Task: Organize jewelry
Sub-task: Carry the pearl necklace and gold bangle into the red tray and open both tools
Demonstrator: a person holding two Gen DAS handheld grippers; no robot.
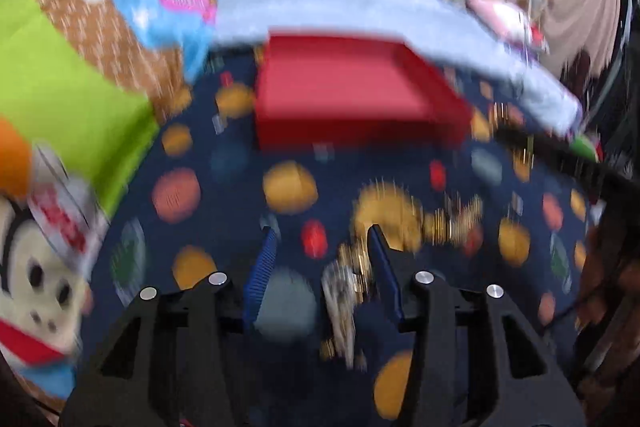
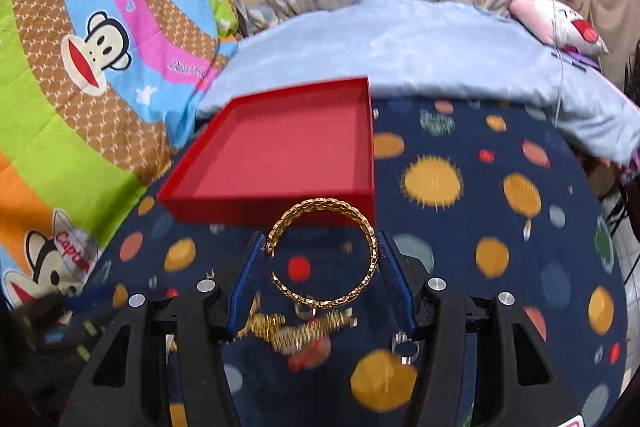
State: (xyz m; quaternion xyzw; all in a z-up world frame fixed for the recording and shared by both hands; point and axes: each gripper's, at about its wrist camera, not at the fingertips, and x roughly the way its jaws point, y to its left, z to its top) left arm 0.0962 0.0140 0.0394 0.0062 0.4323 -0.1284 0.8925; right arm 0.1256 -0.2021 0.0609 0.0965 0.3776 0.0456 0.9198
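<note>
The right gripper [image 2: 322,247] clamps a gold bangle [image 2: 322,253], red tray [image 2: 280,151] at 12 o'clock. The left gripper [image 1: 322,243] gapes over blurred, unreadable jewelry [image 1: 340,291].

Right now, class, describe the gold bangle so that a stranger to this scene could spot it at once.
Find the dark blue cloth with coloured spots, then the shallow red tray on it. Just in front of the tray, the right gripper holds the gold bangle: a braided, open-ended ring, unlike the tangled gold chains beneath it.
</note>
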